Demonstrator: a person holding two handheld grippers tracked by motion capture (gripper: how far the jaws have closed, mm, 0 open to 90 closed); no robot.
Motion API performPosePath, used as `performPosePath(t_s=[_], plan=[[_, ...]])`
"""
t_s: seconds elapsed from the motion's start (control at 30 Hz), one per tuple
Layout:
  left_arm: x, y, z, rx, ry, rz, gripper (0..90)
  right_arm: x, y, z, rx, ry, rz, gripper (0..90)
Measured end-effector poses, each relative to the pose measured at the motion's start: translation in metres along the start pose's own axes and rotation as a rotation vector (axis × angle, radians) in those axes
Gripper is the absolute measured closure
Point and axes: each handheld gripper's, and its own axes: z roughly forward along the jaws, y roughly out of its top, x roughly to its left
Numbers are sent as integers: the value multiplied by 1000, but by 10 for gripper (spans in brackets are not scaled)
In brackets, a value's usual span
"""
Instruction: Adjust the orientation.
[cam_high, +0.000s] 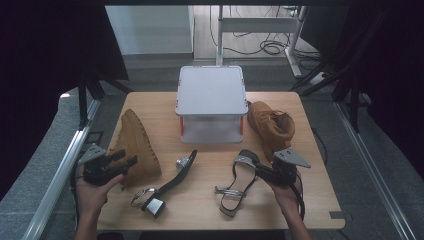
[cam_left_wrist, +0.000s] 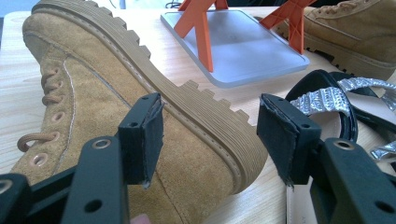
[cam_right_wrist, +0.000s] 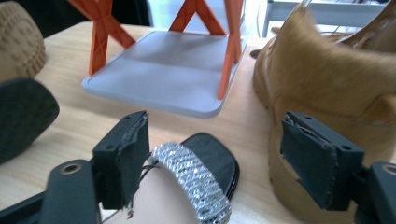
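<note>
On the pale wooden bench (cam_high: 310, 200), a tan suede boot (cam_high: 135, 145) lies on its side, ridged sole showing, before the gaping left tool (cam_high: 127, 159), while the right tool (cam_high: 260, 169) gapes over a black sandal (cam_high: 239, 182) with a glittering strap.

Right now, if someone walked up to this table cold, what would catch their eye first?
Probably the grey two-tier rack with orange legs at the table's far middle, flanked by two tan suede boots: the left boot tipped on its side, the right boot upright. In front lie two black sandals with sparkly straps, and the left tongs and right tongs stand open beside them.
</note>
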Motion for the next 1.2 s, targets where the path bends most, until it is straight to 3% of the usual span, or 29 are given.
performPosePath(t_s=[0.2, 0.47, 0.57, 0.63, 0.7, 0.8, 1.17, 1.2], plan=[[-1, -1, 1, 5, -4, 2, 411, -7, -16, -4, 5, -4, 2, 287], [-4, 1, 1, 4, -8, 6, 415, -23, -29, -10, 12, -36, 59, 291], [-2, 0, 0, 5, -5, 9, 510, -23, -31, -13, -11, -68, 59, 301], [-1, 0, -2, 1, -6, -1, 614, -22, -31, -13, -10, -70, 48, 301], [0, 1, -3, 12, -36, -16, 737, -21, -32, -12, -5, -64, 43, 300], [-3, 2, -3, 39, -32, 2, 878, -21, -34, -10, 6, -65, 41, 301], [-14, 3, 8, 83, -66, 32, 897, -19, -36, -11, 24, -72, 33, 305], [-19, 4, 14, 98, -80, 48, 897, -19, -37, -11, 28, -72, 33, 304]])
